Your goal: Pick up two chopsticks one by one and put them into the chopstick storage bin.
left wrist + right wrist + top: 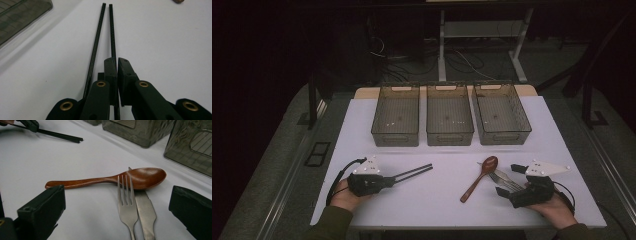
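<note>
Lying against the wooden spoon (140, 178): fork (126, 202), knife (146, 212).

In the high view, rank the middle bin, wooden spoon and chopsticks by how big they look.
1. Middle bin, clearly the largest, though farthest from the camera.
2. Wooden spoon and chopsticks: about the same length; the left gripper hides the chopsticks' near end, so no ranking.

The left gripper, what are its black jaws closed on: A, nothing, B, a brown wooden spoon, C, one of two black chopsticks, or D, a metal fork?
C: in the left gripper view the left gripper pinches one thin black chopstick, while the second black chopstick lies beside the jaws on the white table.
</note>
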`<action>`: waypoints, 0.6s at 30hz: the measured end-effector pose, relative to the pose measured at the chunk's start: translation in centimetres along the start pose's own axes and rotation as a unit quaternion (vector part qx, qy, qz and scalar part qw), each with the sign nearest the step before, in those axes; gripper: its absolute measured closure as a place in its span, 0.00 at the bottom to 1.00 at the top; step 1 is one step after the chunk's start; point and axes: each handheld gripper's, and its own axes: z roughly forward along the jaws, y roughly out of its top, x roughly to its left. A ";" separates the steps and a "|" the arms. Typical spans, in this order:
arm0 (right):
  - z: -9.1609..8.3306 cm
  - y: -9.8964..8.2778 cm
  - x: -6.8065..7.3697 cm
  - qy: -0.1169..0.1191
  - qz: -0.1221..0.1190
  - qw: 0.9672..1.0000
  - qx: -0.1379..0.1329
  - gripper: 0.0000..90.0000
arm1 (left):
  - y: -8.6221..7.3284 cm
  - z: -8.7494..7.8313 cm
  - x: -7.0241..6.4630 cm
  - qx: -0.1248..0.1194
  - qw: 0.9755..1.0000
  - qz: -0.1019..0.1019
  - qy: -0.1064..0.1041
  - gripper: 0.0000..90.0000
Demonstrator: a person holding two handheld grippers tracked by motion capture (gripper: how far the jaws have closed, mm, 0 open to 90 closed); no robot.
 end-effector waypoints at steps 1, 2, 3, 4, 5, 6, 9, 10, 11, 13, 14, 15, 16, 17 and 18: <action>0.0 0.0 0.0 -0.001 0.000 1.000 0.000 0.00 | 0.1 -0.1 0.0 -0.002 1.000 0.000 -0.001 0.95; 0.0 0.0 0.0 -0.001 0.000 1.000 -0.001 0.00 | 0.2 -0.1 -0.1 -0.005 1.000 -0.001 -0.001 0.95; 0.0 0.0 0.0 -0.001 0.000 1.000 -0.001 0.00 | 0.3 -0.2 -0.1 -0.010 1.000 -0.002 -0.001 0.95; 0.0 0.0 0.0 -0.002 0.001 1.000 -0.001 0.00 | 0.4 -0.3 -0.2 -0.012 1.000 -0.003 -0.002 0.95; 0.1 -0.1 0.0 -0.002 0.002 1.000 -0.001 0.00 | 0.5 -0.3 -0.2 -0.015 1.000 -0.004 -0.003 0.95; 0.1 -0.1 0.0 -0.002 0.003 1.000 -0.002 0.00 | 0.6 -0.3 -0.3 -0.017 1.000 -0.006 -0.003 0.95; 0.2 -0.1 0.0 0.000 0.007 1.000 -0.003 0.00 | 1.0 -0.5 -0.4 -0.020 1.000 -0.006 -0.003 0.95; 0.2 -0.1 0.0 0.000 0.009 1.000 -0.002 0.00 | 1.1 -0.5 -0.4 -0.021 1.000 -0.008 -0.002 0.95; 0.3 -0.1 0.0 0.000 0.009 1.000 -0.003 0.00 | 1.2 -0.5 -0.4 -0.024 1.000 -0.011 -0.001 0.95; 0.3 -0.1 0.0 0.000 0.010 1.000 -0.004 0.00 | 1.4 -0.6 -0.4 -0.027 1.000 -0.016 0.000 0.95; 0.3 -0.1 0.0 0.001 0.010 1.000 -0.004 0.00 | 1.4 -0.7 -0.4 -0.030 0.999 -0.022 0.001 0.95; 0.3 -0.1 0.0 0.001 0.009 1.000 -0.004 0.00 | 1.5 -0.7 -0.4 -0.031 0.999 -0.023 -0.001 0.95; 0.4 -0.1 0.1 0.002 0.010 1.000 -0.001 0.00 | 1.6 -0.8 -0.4 -0.034 0.999 -0.025 0.000 0.95; 0.4 -0.1 0.1 0.002 0.010 1.000 -0.001 0.00 | 1.6 -0.8 -0.4 -0.033 0.999 -0.025 0.000 0.95; 0.4 -0.1 0.1 0.001 0.009 1.000 0.000 0.00 | 1.7 -0.8 -0.4 -0.033 0.999 -0.027 0.000 0.95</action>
